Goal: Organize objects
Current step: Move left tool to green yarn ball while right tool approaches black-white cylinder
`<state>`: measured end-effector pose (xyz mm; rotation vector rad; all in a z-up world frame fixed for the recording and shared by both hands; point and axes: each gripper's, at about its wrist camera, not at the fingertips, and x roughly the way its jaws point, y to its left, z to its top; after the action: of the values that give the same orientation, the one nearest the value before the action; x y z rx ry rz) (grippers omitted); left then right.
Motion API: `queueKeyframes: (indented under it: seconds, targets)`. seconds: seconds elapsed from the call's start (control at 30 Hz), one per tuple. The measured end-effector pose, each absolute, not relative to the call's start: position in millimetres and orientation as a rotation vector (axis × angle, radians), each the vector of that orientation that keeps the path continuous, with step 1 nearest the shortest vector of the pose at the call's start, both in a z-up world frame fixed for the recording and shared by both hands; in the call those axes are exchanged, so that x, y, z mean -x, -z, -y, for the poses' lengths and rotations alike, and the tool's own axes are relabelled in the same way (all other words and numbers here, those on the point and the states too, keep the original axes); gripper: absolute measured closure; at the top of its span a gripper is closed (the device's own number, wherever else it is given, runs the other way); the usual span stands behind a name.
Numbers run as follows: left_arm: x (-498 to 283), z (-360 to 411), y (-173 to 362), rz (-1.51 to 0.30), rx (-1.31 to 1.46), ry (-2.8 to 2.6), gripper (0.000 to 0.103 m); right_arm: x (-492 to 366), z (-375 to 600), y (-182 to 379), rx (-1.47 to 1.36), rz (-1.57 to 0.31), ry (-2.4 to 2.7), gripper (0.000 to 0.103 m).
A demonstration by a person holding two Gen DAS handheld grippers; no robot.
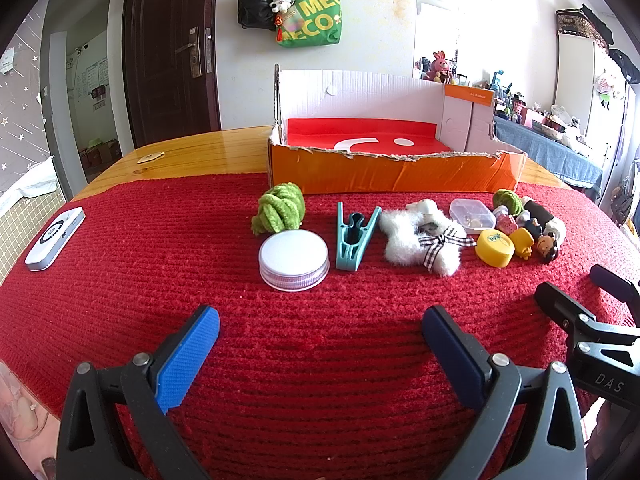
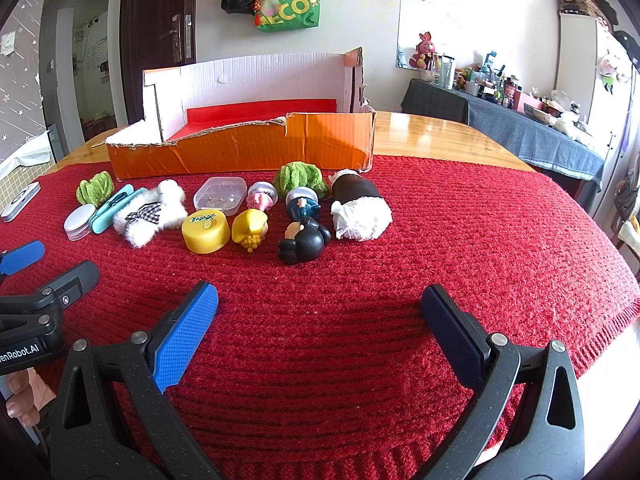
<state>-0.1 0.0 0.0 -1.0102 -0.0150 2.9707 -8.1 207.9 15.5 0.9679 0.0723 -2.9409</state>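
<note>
Resting on ribbed red knit cloth [image 1: 160, 240]: round metal lid [image 1: 294, 259].

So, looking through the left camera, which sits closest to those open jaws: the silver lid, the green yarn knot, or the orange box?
1. Silver lid, just ahead, slightly left of centre.
2. Green yarn knot, right behind the lid.
3. Orange box, farthest back.

Ahead of my open tools I see a row on the red cloth: green yarn ball [image 1: 279, 208], white lid [image 1: 294, 259], teal clip [image 1: 354, 236], fluffy white toy [image 1: 420, 236], yellow cap [image 2: 206, 231], small figures [image 2: 304, 236], before an orange box [image 1: 396, 172].
</note>
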Motion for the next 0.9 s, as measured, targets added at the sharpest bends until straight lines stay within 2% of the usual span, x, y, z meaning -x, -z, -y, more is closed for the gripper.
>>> queueKeyframes:
  seconds: [0.53, 0.77, 0.9]
  targets:
    - [-2, 3, -3, 0.030, 1.022, -2.948, 0.000, 10, -208, -18, -0.990, -0.078, 2.927, 0.000]
    - [-2, 6, -17, -0.016, 0.985, -2.956, 0.000, 8, -204, -40, -0.926, -0.139, 2.933, 0.000]
    - [5, 14, -30, 0.004, 0.985, -2.939, 0.000, 18, -213, -55, -0.914, -0.082, 2.924, 0.000]
